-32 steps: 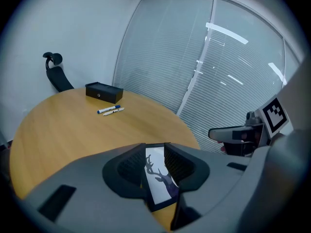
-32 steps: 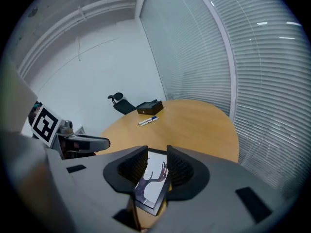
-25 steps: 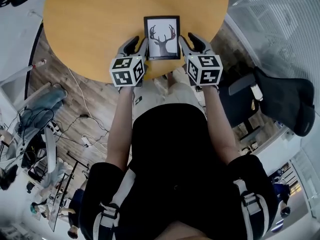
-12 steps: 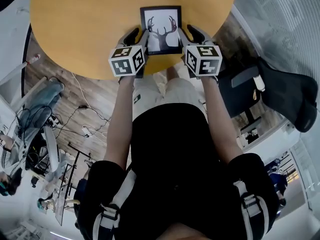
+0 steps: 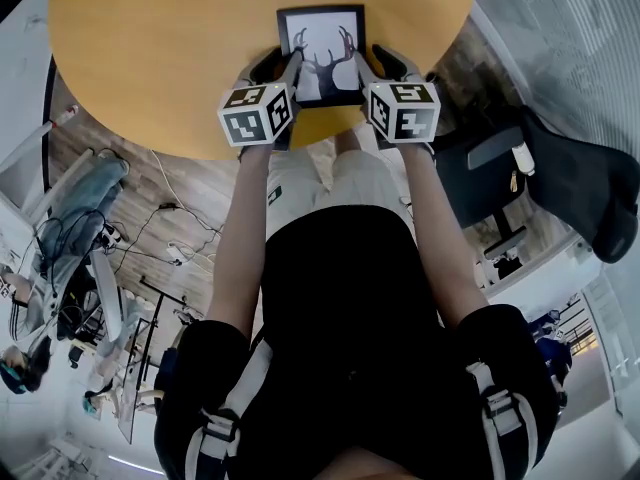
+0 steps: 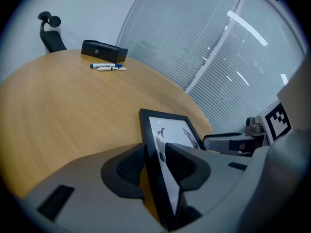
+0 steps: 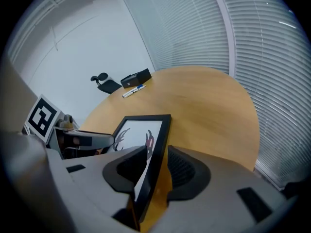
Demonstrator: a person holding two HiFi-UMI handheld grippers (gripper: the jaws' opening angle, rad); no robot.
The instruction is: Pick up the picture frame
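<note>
Markers (image 6: 108,67) and black case (image 6: 104,50) lie well beyond picture frame (image 5: 322,33).

One picture frame (image 5: 322,56), two tools (image 5: 283,63) (image 5: 368,61), two pens (image 6: 104,65) (image 6: 113,69), one box (image 6: 103,51), one table (image 6: 58,110)

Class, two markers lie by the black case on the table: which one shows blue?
The marker lying nearer the black case shows blue; the other marker, on the side towards the picture frame, looks all white.
</note>
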